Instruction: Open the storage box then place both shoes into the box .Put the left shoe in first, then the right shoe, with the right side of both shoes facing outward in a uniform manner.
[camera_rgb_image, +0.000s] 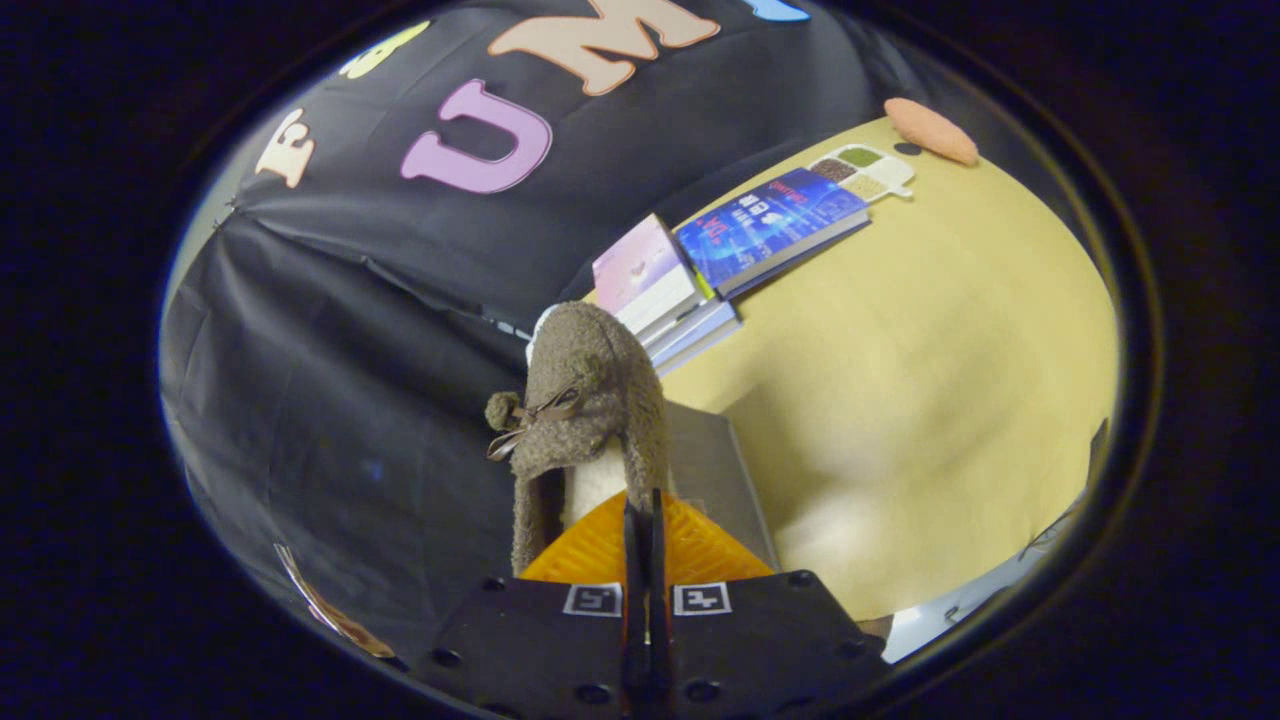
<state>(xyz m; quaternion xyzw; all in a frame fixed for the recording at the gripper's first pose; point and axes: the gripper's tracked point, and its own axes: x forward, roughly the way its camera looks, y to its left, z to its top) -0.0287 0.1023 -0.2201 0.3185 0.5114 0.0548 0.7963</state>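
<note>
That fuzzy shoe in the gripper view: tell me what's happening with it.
The hand-held tool has its fingers closed on the rim of a fuzzy brown shoe with a small bow, holding it up off the yellow table. Just behind the shoe sits a grey box-like surface, likely the storage box. Beyond it, a stack of books lies on the table near the black cloth wall.

Fuzzy fleece shoe (590, 400), glossy books (770, 225)
</note>
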